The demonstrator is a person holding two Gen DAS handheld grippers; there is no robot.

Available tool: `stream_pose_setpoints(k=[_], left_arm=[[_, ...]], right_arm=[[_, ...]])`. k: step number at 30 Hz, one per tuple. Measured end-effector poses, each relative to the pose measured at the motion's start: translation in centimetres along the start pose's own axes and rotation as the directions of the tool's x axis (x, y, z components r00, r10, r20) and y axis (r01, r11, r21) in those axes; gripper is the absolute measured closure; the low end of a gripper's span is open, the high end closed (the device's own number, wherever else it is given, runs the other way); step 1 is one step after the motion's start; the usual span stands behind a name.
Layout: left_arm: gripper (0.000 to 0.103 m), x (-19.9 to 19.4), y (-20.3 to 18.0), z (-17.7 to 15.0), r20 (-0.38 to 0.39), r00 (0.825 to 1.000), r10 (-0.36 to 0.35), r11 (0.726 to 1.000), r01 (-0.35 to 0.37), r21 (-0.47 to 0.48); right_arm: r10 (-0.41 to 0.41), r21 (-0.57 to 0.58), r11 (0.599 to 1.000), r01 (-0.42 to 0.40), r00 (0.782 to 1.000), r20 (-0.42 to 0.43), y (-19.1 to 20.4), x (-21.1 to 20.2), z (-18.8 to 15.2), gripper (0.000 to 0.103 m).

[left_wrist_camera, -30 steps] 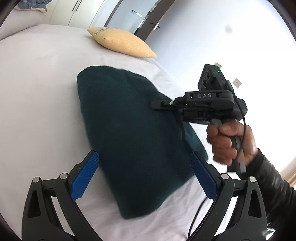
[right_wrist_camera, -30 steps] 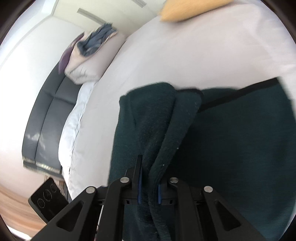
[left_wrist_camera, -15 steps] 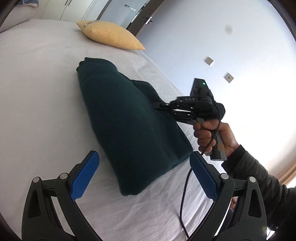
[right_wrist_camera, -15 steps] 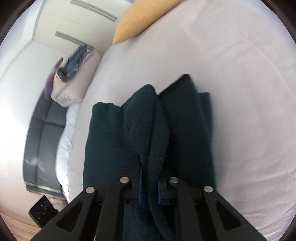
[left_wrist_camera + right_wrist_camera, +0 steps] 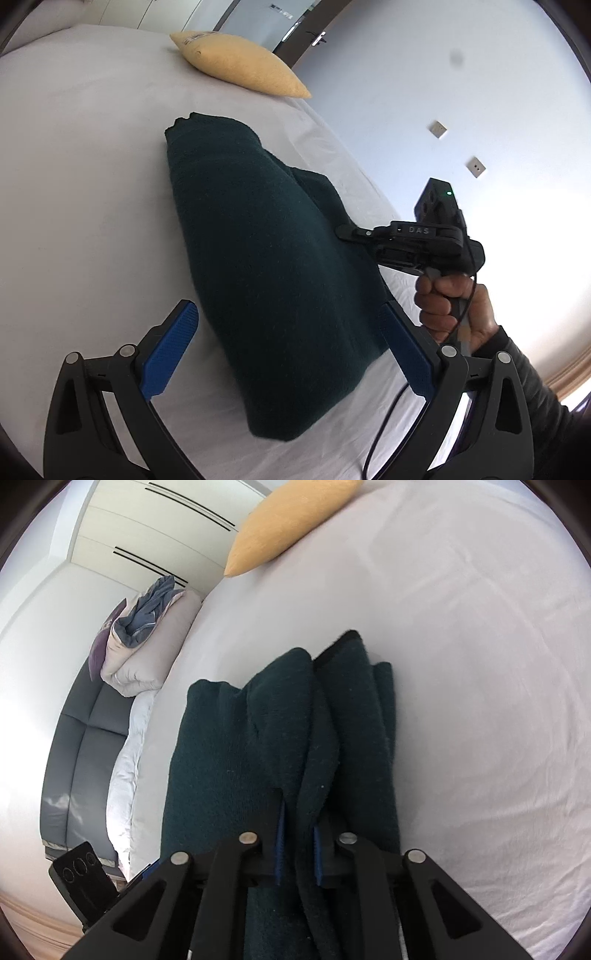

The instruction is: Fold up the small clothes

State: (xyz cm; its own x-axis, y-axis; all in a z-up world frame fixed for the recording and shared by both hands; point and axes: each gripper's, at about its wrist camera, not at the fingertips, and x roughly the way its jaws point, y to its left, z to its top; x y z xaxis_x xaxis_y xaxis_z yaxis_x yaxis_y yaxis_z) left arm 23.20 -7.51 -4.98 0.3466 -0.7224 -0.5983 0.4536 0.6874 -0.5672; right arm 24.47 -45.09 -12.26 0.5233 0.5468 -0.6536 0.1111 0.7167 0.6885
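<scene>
Left wrist view: left gripper jaws wide apart, over near end of dark green garment lying folded on white bed; right gripper at garment's right edge.
Right wrist view: right gripper clamped on a garment fold.

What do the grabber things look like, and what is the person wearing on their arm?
Both grabbers are black plastic with silver rivets and two fingers tipped with ribbed blue pads. The left gripper shows wide, triangle-cut arms. The right gripper has pale letters "DAS" on its side, a small boxy top with a green light, a handle, and a black cable hanging down. The sleeve is dark grey.
</scene>
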Motion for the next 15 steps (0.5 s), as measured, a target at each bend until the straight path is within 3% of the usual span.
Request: stream_pose_setpoints(k=[5, 7, 9, 11, 12, 13, 15], left_arm=[[0.004, 0.7, -0.9, 0.2, -0.003, 1.000, -0.006, 0.999, 0.007, 0.044], [0.004, 1.5, -1.1, 0.1, -0.013, 1.000, -0.001, 0.999, 0.002, 0.048], [0.004, 2.5, -1.0, -0.2, -0.036, 0.999, 0.013, 0.999, -0.012, 0.046], [0.004, 3.4, -1.0, -0.5, -0.066, 0.997, 0.028, 0.998, -0.025, 0.050], [0.004, 3.6, -1.0, -0.6, -0.072, 0.997, 0.033, 0.998, -0.029, 0.054], [0.004, 3.7, -0.8, -0.7, -0.073, 0.997, 0.030, 0.998, -0.026, 0.056], [0.004, 3.7, -0.4, -0.5, -0.072, 0.997, 0.027, 0.999, -0.024, 0.048]], right_arm=[[0.039, -0.009, 0.999, -0.039, 0.998, 0.057, -0.3, -2.7, 0.7, 0.091], [0.035, 0.008, 0.999, -0.035, 0.999, 0.018, -1.4, -2.0, 0.7, 0.091], [-0.026, 0.036, 0.999, 0.027, 0.999, -0.021, -3.1, -0.5, 0.2, 0.089], [0.050, 0.111, 0.993, -0.052, 0.998, 0.023, -4.4, -1.2, 0.0, 0.087], [0.057, 0.139, 0.988, -0.064, 0.997, 0.055, -4.7, -2.1, -0.1, 0.078], [0.057, 0.142, 0.987, -0.068, 0.995, 0.079, -4.6, -2.9, -0.2, 0.072], [0.065, 0.112, 0.990, -0.081, 0.988, 0.140, -3.8, -5.1, -0.2, 0.072]])
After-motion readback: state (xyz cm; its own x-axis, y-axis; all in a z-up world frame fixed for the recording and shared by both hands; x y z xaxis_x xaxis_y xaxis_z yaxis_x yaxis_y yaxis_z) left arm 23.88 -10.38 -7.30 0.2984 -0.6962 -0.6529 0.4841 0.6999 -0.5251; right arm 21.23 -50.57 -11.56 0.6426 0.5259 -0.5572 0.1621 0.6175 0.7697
